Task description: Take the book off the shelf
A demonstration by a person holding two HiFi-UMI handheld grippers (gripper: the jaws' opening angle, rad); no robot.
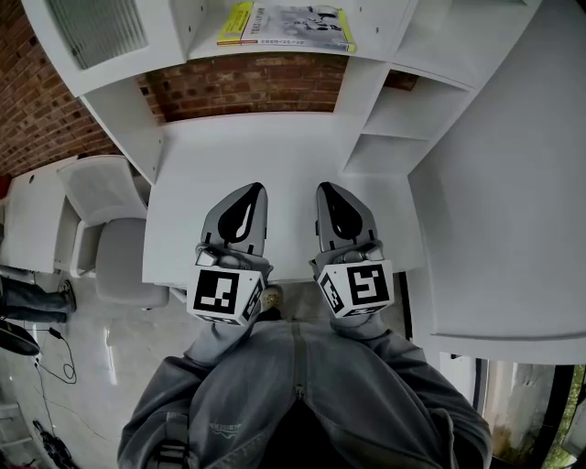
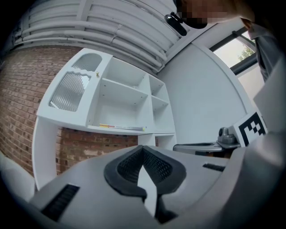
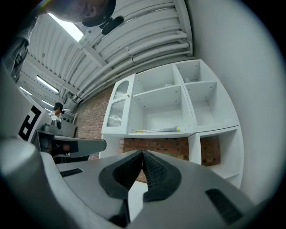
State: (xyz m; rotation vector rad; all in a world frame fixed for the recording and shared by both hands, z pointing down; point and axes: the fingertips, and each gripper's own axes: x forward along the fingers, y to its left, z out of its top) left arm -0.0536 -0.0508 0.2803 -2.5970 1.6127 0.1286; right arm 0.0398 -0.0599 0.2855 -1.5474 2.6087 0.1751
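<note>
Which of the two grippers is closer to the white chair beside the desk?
Left. The left gripper hovers over the left half of the desk, with the chair just beyond that edge; the right gripper is over its right half, farther off.

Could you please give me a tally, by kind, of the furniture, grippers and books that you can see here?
book: 1
grippers: 2 (left gripper, right gripper)
chair: 1
desk: 1
shelf unit: 1
Total: 6
</note>
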